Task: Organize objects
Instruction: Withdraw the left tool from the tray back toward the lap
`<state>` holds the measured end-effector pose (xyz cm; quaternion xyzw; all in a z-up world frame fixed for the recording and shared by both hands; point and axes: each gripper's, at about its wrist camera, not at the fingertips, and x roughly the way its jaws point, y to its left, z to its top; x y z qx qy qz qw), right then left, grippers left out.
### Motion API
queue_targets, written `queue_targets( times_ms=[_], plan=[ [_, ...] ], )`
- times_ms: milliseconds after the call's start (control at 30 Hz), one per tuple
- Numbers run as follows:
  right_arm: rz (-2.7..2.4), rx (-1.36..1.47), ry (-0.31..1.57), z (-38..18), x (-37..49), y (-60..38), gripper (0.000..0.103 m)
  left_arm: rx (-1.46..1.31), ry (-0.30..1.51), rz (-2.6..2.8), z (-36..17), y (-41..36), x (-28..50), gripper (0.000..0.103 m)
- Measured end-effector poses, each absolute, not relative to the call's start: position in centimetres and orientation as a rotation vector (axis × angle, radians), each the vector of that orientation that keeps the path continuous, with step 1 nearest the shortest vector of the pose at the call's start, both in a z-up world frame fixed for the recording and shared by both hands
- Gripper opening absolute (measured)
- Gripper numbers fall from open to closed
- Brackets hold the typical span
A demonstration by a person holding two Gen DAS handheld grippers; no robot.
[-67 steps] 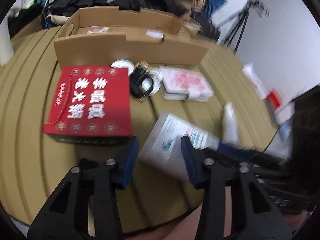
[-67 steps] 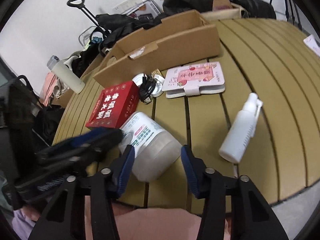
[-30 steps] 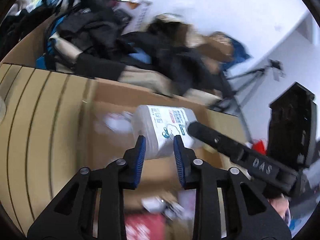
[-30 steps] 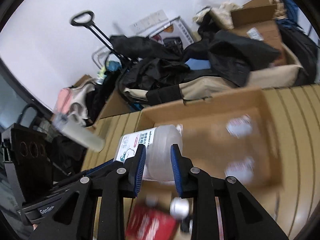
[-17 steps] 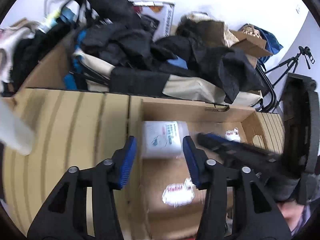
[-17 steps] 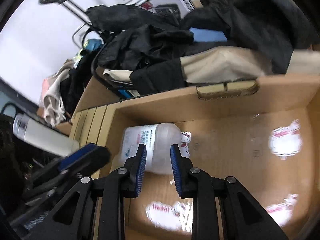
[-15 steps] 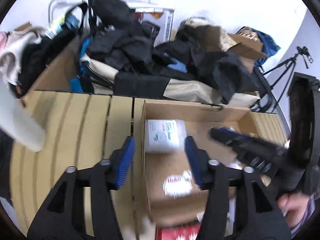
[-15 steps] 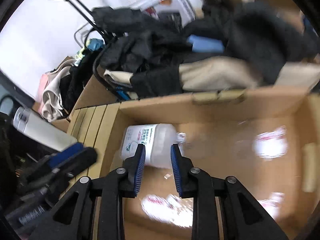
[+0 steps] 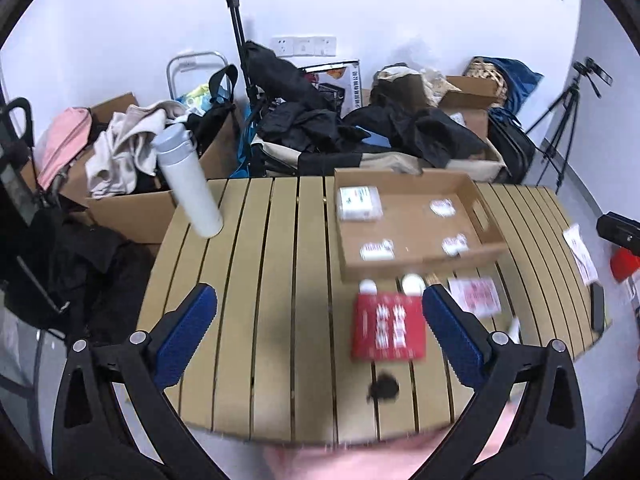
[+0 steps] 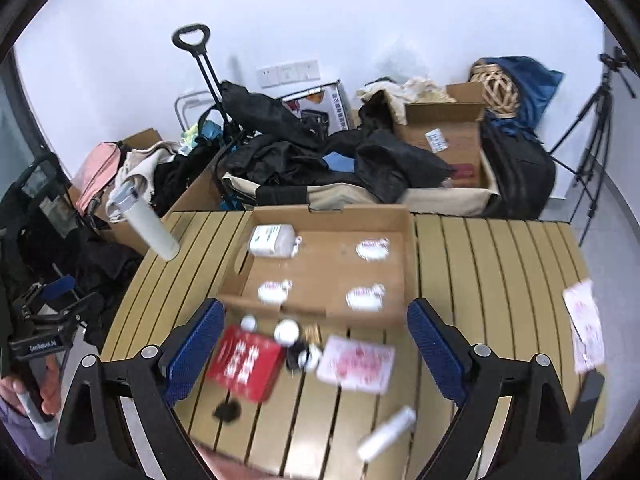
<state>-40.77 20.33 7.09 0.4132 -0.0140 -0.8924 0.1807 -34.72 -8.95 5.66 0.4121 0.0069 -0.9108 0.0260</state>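
Observation:
A white jar (image 9: pixel 358 203) (image 10: pixel 273 241) lies in the far left corner of the open cardboard box (image 9: pixel 416 259) (image 10: pixel 408 256) on the slatted table. My left gripper (image 9: pixel 320 336) is open and empty, high above the table's near side. My right gripper (image 10: pixel 316 352) is open and empty, high above the things in front of the box. Those are a red box (image 9: pixel 387 330) (image 10: pixel 246 362), a pink-printed white case (image 9: pixel 475 295) (image 10: pixel 356 363), round white tape rolls (image 10: pixel 286 330) and a white spray bottle (image 10: pixel 386 434).
A white flask (image 9: pixel 188 182) (image 10: pixel 145 227) stands at the table's far left corner. Bags, clothes and cartons are piled behind the table. A tripod (image 10: pixel 596 120) stands at the right. A small dark object (image 9: pixel 383 389) lies near the front edge.
Both grippers lifted the jar into the box, opened and let it go in the far left corner. They have since pulled back and up, wide open.

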Motion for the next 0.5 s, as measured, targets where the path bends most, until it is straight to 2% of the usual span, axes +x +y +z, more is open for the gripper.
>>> queue_targets(
  times_ms=[167, 333, 433, 500],
  plan=[
    [-2.553, 1.055, -0.036, 7.0, -29.9, 23.0, 0.095, 1.163, -0.002, -2.924, 6.3, -7.5, -25.4, 0.103],
    [-2.573, 0.979, 0.01, 3.8, -20.3, 24.0, 0.095, 1.153, 0.001, -2.957, 3.0, -6.4, -16.8, 0.103],
    [-2.594, 0.98, -0.005, 0.9, -15.5, 24.3, 0.095, 1.07, 0.132, -2.936, 0.0, -6.3, -10.5, 0.103],
    [-2.61, 0.968, -0.129, -1.8, -12.2, 25.0, 0.095, 1.07, 0.235, -2.911, -2.3, -6.1, -7.9, 0.103]
  ],
)
